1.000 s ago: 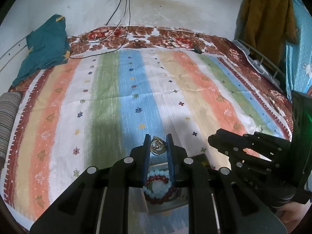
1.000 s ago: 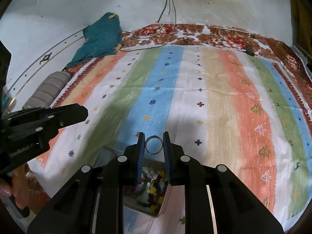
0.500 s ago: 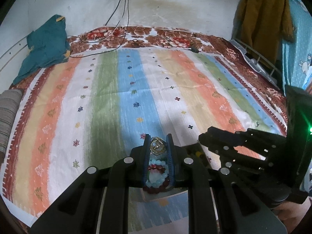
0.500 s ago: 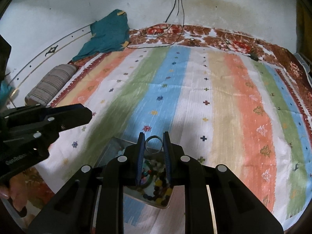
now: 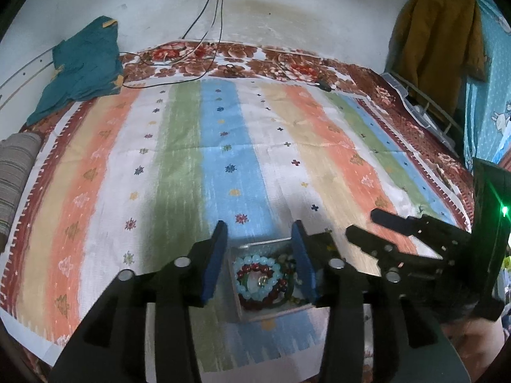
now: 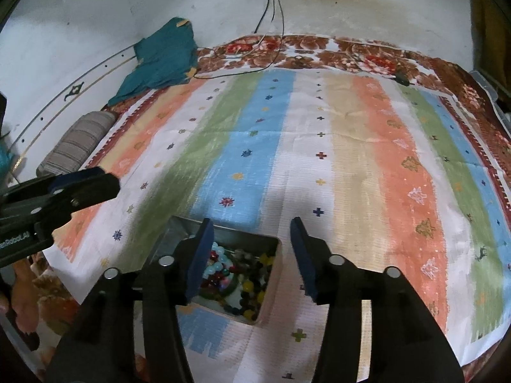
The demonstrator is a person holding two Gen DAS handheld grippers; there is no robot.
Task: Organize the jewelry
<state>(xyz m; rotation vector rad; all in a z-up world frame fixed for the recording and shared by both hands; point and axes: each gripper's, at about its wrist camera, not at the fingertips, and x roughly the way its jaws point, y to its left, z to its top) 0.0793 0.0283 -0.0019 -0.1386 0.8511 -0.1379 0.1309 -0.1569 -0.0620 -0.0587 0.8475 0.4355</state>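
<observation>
A small open box [image 5: 238, 303] lies on the striped sheet, filled with bead bracelets, among them a pale blue one [image 5: 255, 259] and a dark red one [image 5: 252, 268]. A small gold ornament [image 5: 262, 281] rests on top of them. My left gripper [image 5: 259, 223] hangs over the box; its jaws are opening with nothing between them. In the right wrist view the same box [image 6: 275, 271] holds mixed coloured beads [image 6: 242, 284]. My right gripper [image 6: 251, 221] is above its right rim, jaws opening and empty. The thin ring it held is not visible.
A striped sheet [image 5: 223, 146] covers the bed. A teal cloth [image 5: 83, 63] and a striped bolster [image 5: 12, 172] lie at the left. Cables [image 5: 204, 32] run from a wall socket. A brown garment [image 5: 437, 38] hangs above a wire rack [image 5: 424, 105] at the right.
Both grippers have gone from shut to open. The gold ornament has left the left gripper and lies in the box. The thin ring is gone from the right gripper.
</observation>
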